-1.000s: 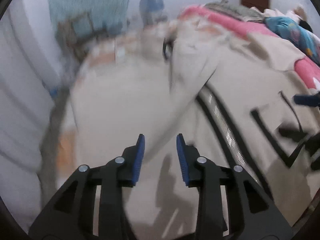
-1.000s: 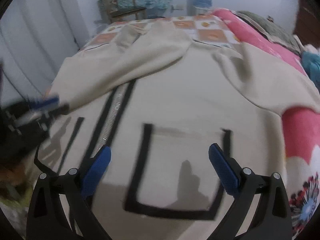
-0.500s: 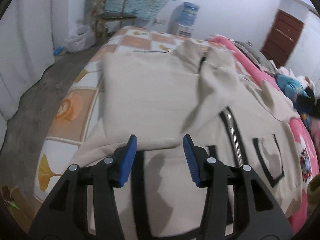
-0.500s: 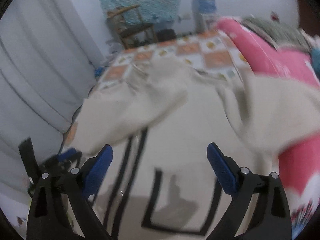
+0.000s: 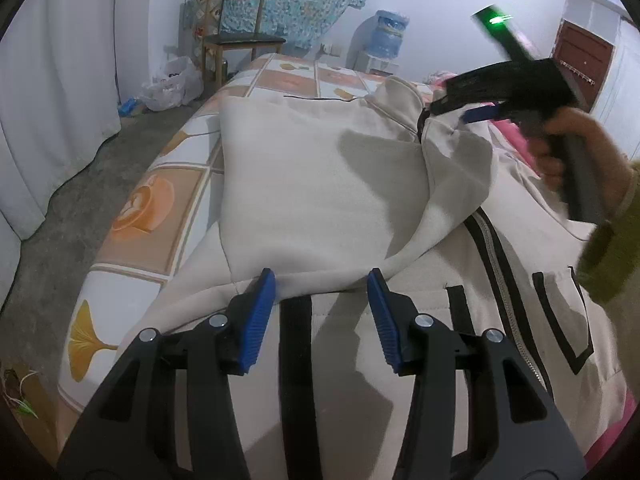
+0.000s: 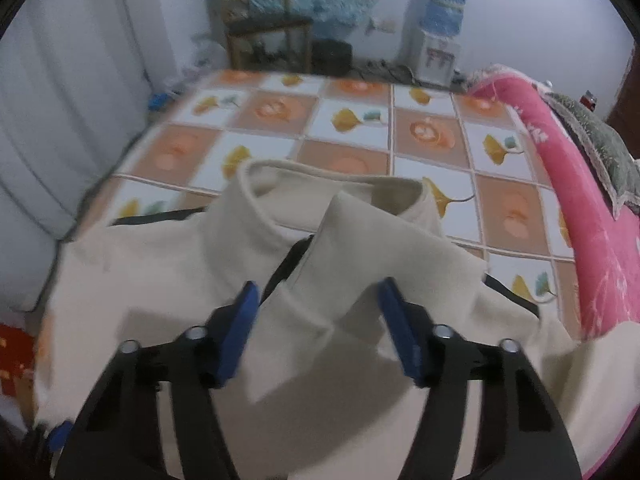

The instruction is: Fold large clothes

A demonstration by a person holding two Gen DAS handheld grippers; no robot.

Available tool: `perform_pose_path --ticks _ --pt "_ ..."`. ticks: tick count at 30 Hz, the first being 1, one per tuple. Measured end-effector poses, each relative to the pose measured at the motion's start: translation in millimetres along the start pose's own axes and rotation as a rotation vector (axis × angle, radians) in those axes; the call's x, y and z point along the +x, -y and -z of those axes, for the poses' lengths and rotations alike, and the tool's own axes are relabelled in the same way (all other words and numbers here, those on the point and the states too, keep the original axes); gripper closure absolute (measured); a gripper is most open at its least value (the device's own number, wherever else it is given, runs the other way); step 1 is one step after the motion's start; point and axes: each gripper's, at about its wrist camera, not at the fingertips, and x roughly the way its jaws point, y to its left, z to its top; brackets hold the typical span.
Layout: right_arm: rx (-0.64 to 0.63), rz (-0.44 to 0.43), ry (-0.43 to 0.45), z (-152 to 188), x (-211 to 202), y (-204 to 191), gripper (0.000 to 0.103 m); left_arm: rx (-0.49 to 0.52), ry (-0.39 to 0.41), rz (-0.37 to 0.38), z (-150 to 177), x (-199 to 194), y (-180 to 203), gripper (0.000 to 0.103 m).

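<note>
Lying lengthwise on the bed (image 6: 352, 120), the jacket (image 5: 320, 184) points collar (image 6: 332, 200) toward the far edge; left gripper (image 5: 320, 316) and right gripper (image 6: 316, 328) hover spread, empty.

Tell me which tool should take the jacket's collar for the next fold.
Right. The right tool is open directly over the collar of the cream jacket. The left tool, also open, sits near the hem by the folded sleeve.
</note>
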Motion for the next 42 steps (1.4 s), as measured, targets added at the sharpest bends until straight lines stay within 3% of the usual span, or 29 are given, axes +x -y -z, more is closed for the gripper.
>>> perform_pose_path --ticks 3,4,10,15,16,18,19,20,24,28,32,37,42 --pt "-0.008 0.019 -0.042 -1.0 18.9 0.8 0.078 -0.012 0.004 0.013 0.2 -0.1 -2.6 0.057" --pt "-0.005 0.025 -0.046 -0.5 18.3 1.9 0.098 -0.016 0.005 0.018 0.3 -0.4 -3.4 0.057" --pt "0.031 -0.032 0.022 10.1 -20.6 20.4 0.101 -0.017 0.011 0.02 0.3 -1.2 -3.8 0.057" --pt "0.048 -0.095 0.034 15.2 -44.4 31.8 0.101 -0.011 0.014 0.014 0.7 -0.6 -4.2 0.057" --pt "0.043 -0.109 0.026 14.3 -43.9 30.3 0.097 -0.01 0.014 0.013 0.8 -0.5 -4.1 0.057" --pt "0.018 -0.084 0.021 11.1 -41.0 23.3 0.076 -0.01 0.013 0.012 0.8 -0.5 -3.6 0.057" --pt "0.002 -0.069 0.032 8.2 -39.2 19.2 0.058 -0.01 0.012 0.012 0.7 -0.6 -3.8 0.057" --pt "-0.006 -0.058 0.045 5.0 -37.4 16.8 0.054 -0.011 0.012 0.012 0.5 -0.9 -3.9 0.057" --pt "0.072 -0.064 0.03 -14.9 -18.3 24.1 0.054 -0.01 0.013 0.012 0.4 -0.9 -4.0 0.057" --pt "0.269 -0.134 -0.031 -30.6 6.3 48.5 0.054 -0.011 0.014 0.015 0.1 -1.0 -3.7 0.056" --pt "0.376 -0.169 -0.081 -38.7 26.0 56.0 0.054 -0.014 0.017 0.024 -0.1 -1.2 -3.8 0.055" --pt "0.382 -0.11 -0.162 -41.8 53.7 47.4 0.054 -0.014 0.018 0.028 0.1 -1.7 -3.9 0.055" --pt "0.306 -0.038 -0.155 -39.8 55.3 31.3 0.054 -0.014 0.018 0.029 0.0 -1.8 -4.1 0.055"
